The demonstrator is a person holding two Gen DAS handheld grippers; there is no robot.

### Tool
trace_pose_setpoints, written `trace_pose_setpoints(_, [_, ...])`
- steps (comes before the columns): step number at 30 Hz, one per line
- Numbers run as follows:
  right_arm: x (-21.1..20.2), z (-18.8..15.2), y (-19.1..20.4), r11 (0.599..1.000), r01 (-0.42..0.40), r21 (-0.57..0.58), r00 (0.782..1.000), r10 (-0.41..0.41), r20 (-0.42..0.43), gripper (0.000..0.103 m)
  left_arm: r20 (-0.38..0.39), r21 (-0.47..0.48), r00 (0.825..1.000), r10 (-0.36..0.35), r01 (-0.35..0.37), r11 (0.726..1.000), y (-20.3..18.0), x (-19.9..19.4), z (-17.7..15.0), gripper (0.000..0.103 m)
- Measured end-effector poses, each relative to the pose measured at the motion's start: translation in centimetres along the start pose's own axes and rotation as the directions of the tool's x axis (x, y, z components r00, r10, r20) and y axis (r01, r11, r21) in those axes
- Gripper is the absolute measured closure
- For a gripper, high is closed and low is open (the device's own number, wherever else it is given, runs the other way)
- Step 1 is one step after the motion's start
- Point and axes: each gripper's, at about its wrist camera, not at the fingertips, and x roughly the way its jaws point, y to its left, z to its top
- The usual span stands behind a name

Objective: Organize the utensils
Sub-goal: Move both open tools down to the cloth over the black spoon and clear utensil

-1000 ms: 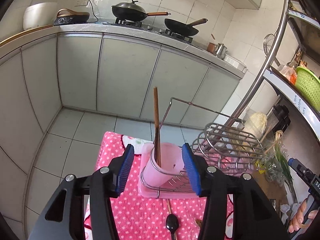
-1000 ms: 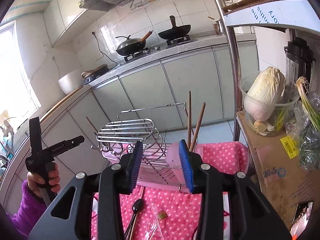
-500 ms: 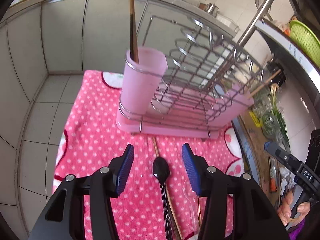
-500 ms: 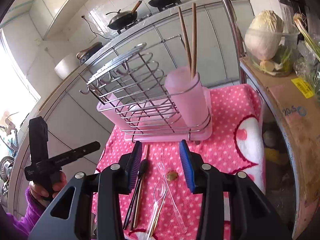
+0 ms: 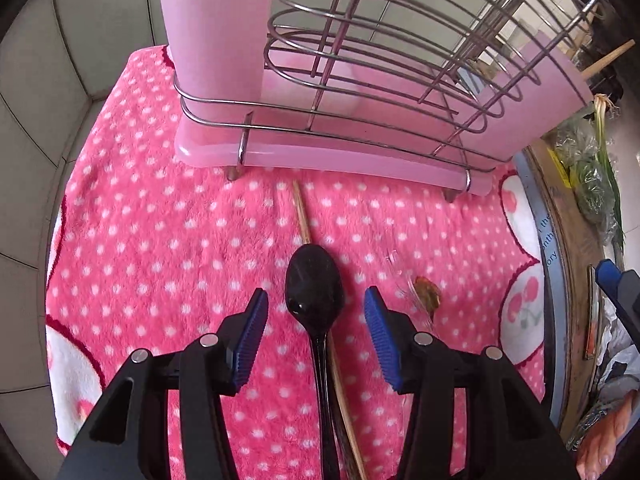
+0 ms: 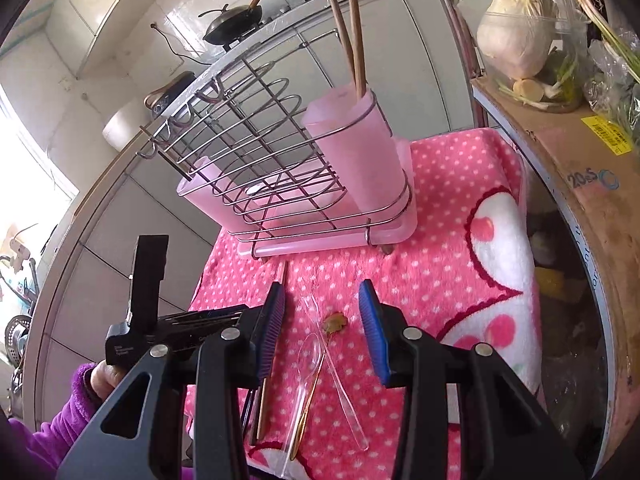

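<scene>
the left gripper is dropping from the pink rack – jaws parted, empty – straddling the black spoon lying before that rack, while the right gripper is hanging open, empty – pickup looks imminent.

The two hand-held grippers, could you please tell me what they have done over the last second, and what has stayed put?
Both have come down toward the pink dotted cloth. The left hand-held gripper now has its open jaws either side of the black plastic spoon; the right hand-held gripper hangs open over the clear plastic spoon. Nothing was gripped. The utensils, the pink wire-framed rack and its brown chopsticks kept their places.
</scene>
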Motion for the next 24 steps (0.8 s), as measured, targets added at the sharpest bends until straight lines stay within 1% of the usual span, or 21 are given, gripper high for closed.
trace_pose_setpoints(2, [0.3, 0.0, -0.4, 1.000, -0.005, 0.011, 1.000, 0.005, -0.005, 0.064, -0.019, -0.014, 1.000, -0.008, 0.008, 1.000, 0.1, 0.7, 0.5, 0.054])
trace_pose_setpoints(4, [0.5, 0.0, -0.6, 1.000, -0.011, 0.021, 1.000, 0.012, -0.013, 0.064, -0.030, -0.022, 1.000, -0.002, 0.001, 1.000, -0.1, 1.2, 0.8, 0.054])
trace_pose_setpoints(10, [1.7, -0.3, -0.8, 1.000, -0.012, 0.027, 0.999, 0.013, -0.044, 0.064, -0.059, -0.013, 0.998, 0.018, -0.019, 1.000, -1.2, 3.1, 1.2, 0.054])
trace_pose_setpoints(14, [2.3, -0.5, -0.7, 1.000, -0.008, 0.027, 0.998, 0.009, -0.059, 0.064, -0.048, -0.017, 0.999, 0.016, -0.017, 1.000, -1.6, 3.8, 1.4, 0.054])
trace_pose_setpoints(16, [2.5, -0.5, -0.6, 1.000, -0.006, 0.024, 0.998, 0.007, -0.066, 0.064, -0.045, -0.022, 0.999, 0.006, -0.007, 1.000, -1.3, 3.9, 1.4, 0.056])
trace_pose_setpoints(19, [3.1, -0.6, -0.5, 1.000, -0.004, 0.021, 0.997, 0.005, -0.078, 0.064, -0.041, -0.028, 0.999, -0.007, 0.006, 1.000, -0.3, 3.5, 1.4, 0.061])
trace_pose_setpoints(20, [3.3, -0.6, -0.4, 1.000, -0.004, 0.020, 0.997, 0.005, -0.082, 0.064, -0.037, -0.034, 0.999, -0.012, 0.010, 0.999, 0.0, 3.5, 1.4, 0.067])
trace_pose_setpoints(21, [3.6, -0.6, -0.3, 1.000, -0.002, 0.017, 0.996, 0.004, -0.087, 0.064, -0.034, -0.041, 0.999, -0.017, 0.015, 0.999, 0.4, 3.4, 1.4, 0.069])
trace_pose_setpoints(24, [4.4, -0.7, 0.1, 1.000, 0.003, 0.004, 0.995, -0.002, -0.103, 0.064, -0.026, -0.064, 0.998, -0.052, 0.051, 0.997, 1.7, 2.8, 1.4, 0.069])
